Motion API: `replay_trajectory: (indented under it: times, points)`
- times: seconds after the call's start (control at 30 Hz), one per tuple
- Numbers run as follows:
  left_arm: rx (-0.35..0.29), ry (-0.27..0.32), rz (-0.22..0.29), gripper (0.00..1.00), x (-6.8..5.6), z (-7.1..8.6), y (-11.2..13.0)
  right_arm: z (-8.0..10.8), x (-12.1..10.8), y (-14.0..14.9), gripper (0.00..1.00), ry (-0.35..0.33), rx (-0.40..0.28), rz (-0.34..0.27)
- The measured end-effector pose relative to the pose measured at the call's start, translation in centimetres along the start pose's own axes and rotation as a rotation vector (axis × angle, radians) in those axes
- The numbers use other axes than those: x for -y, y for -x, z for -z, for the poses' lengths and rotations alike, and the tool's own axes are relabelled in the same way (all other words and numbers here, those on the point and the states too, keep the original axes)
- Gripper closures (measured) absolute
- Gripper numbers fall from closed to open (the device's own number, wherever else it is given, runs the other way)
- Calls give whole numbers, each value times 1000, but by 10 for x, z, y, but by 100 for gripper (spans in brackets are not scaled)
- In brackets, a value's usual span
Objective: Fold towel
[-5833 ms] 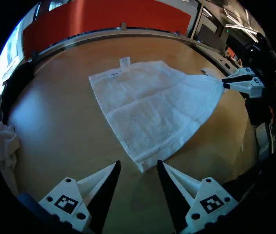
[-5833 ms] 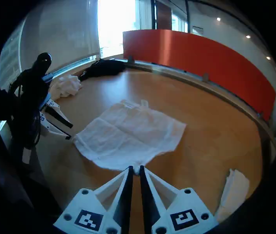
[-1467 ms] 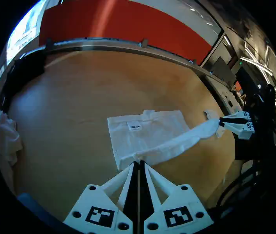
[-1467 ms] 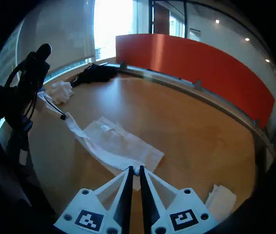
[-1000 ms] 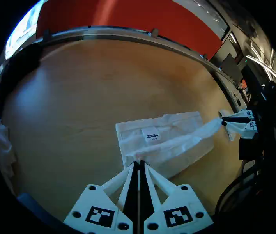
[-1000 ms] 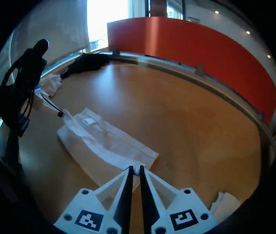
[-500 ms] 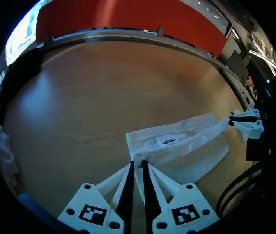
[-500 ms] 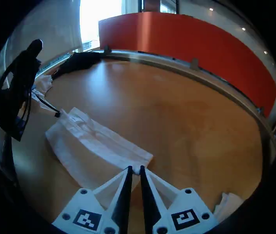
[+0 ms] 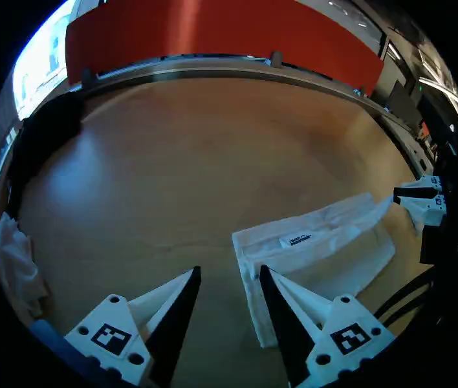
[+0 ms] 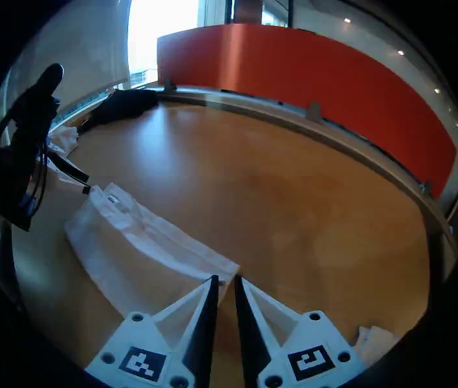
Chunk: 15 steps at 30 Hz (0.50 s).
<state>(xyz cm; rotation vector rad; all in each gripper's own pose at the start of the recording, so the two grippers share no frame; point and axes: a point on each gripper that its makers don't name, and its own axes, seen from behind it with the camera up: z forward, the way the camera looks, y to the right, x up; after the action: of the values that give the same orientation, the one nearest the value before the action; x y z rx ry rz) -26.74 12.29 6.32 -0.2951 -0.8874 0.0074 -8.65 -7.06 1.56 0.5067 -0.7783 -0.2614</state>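
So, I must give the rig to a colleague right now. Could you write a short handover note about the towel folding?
Left hand-held gripper: open, holds nothing; the towel lies beside and partly under one finger.
Right hand-held gripper: fingers almost closed at a towel corner; whether it grips cannot be told.
Towel: flat on the wooden table, folded over into a long band.
Done: one fold, it seems.
Left: probably fold the band shorter.

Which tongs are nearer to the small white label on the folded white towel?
Left. The left tongs are beside the small white label; the right tongs are at the folded white towel's far corner.
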Motion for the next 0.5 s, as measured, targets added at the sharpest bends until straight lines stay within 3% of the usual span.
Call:
replay_trajectory:
  times: [0.17,0.23,0.33,0.5]
  points:
    - [-37,-40,11,27,11,1,-10,1,-7,-2,63,25,-6,3]
    - [-58,-59,11,13,15,4,-16,1,-10,-2,63,33,-9,4]
    - [-80,-75,13,12,20,8,-22,2,-13,-4,61,44,-13,3]
    - [-90,-81,25,12,23,13,-24,4,-14,-7,40,50,-24,0]
